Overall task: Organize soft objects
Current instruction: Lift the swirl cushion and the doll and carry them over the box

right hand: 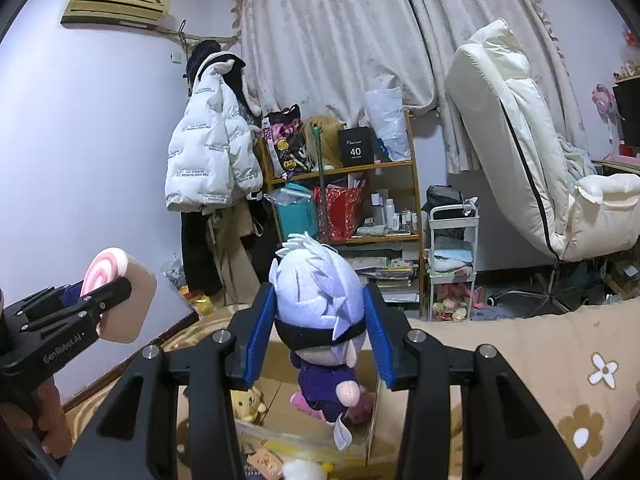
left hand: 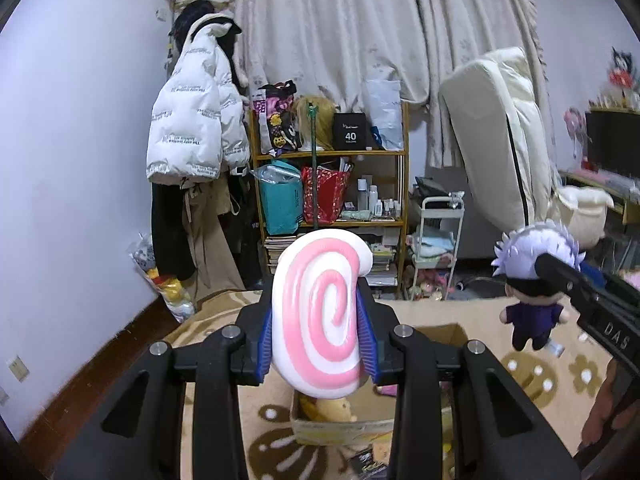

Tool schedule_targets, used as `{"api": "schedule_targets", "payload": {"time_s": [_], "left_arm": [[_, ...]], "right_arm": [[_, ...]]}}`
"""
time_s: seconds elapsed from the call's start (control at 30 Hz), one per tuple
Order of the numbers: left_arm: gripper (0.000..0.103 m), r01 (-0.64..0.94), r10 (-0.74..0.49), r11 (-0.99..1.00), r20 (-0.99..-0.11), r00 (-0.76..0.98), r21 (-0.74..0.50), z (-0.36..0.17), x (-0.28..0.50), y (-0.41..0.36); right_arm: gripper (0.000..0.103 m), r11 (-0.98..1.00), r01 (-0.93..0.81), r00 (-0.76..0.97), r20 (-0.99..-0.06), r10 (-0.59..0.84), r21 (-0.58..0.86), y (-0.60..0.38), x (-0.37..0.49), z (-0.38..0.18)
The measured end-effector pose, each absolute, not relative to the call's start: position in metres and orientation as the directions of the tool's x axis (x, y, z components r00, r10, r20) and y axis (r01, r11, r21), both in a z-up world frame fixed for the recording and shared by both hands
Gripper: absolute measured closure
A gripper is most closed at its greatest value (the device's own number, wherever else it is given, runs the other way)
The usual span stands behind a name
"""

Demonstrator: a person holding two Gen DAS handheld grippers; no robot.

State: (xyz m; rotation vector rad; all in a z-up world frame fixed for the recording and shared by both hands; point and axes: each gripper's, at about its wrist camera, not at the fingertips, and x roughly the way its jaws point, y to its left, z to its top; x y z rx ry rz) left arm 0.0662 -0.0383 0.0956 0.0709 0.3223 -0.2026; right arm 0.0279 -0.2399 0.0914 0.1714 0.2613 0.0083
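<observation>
My left gripper is shut on a soft pink-and-white swirl cushion, held upright above an open cardboard box. My right gripper is shut on the head of a plush doll with pale lilac hair, a black blindfold and a purple outfit; its body dangles over the same cardboard box. Each gripper shows in the other's view: the swirl cushion at the left, the plush doll at the right. A yellow plush toy and a pink plush toy lie inside the box.
The box sits on a beige bed cover with brown flowers. Beyond stand a wooden shelf crammed with bags and bottles, a white cart, a white jacket on a rack and a cream recliner chair. A hand grips the left tool.
</observation>
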Motion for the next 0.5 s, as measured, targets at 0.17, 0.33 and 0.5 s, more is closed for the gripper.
{"api": "schedule_targets", "payload": {"time_s": [0.17, 0.33, 0.5], "left_arm": [[0.069, 0.224, -0.204, 0.974, -0.331, 0.921, 0.024, 0.088, 0.081, -0.041], [0.069, 0.241, -0.233, 0.970, -0.377, 0.897, -0.026, 0.069, 0.093, -0.036], [0.069, 0.237, -0.228, 0.971, -0.412, 0.882, -0.028, 0.051, 0.107, -0.037]], "right_arm": [[0.056, 0.985, 0.012, 0.964, -0.263, 0.034, 0.170, -0.241, 0.034, 0.092], [0.056, 0.983, 0.015, 0.955, -0.293, 0.040, 0.182, -0.246, 0.053, 0.081], [0.056, 0.981, 0.017, 0.945, -0.325, 0.047, 0.193, -0.249, 0.063, 0.058]]}}
